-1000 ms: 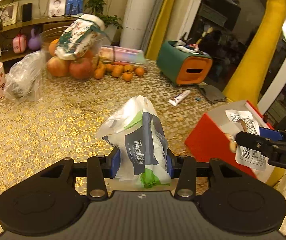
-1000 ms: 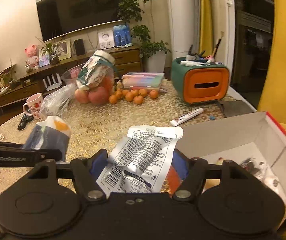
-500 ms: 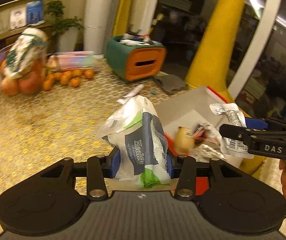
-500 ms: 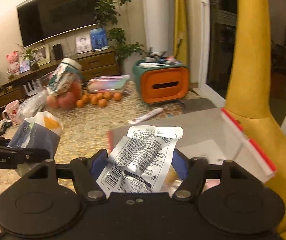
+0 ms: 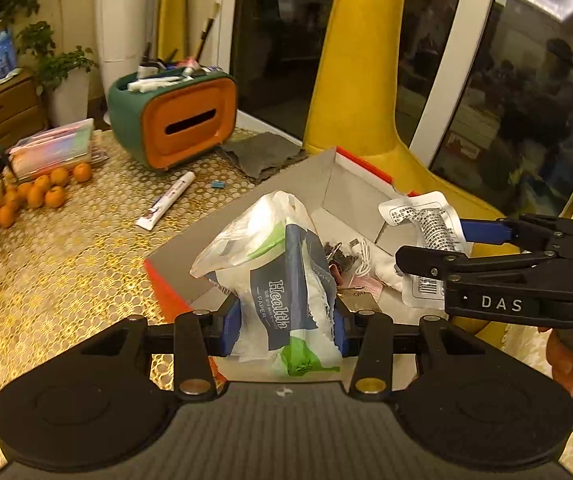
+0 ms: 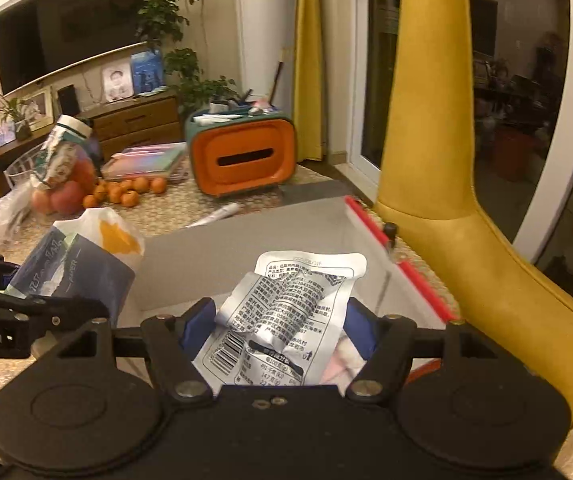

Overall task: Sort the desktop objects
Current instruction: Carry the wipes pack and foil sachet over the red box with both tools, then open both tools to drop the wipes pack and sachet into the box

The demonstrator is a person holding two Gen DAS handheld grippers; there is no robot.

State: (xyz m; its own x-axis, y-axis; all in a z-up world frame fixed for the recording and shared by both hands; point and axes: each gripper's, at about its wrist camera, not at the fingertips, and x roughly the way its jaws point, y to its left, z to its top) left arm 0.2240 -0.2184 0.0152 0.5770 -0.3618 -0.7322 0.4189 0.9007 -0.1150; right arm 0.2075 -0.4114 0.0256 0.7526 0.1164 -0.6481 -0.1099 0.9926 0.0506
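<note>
we hold the tissue pack in our left gripper and the foil pouch in our right gripper, both over the part-filled box; the toothpaste tube is left on the table.

Warm, dim indoor light (fisheye-bent edges), window reflections, slight blur.

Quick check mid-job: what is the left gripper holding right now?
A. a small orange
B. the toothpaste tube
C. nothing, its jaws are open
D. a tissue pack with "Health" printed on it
D: in the left wrist view the left gripper has its blue pads pressed on both sides of the tissue pack, held above the open cardboard box; the toothpaste tube lies on the table.
</note>
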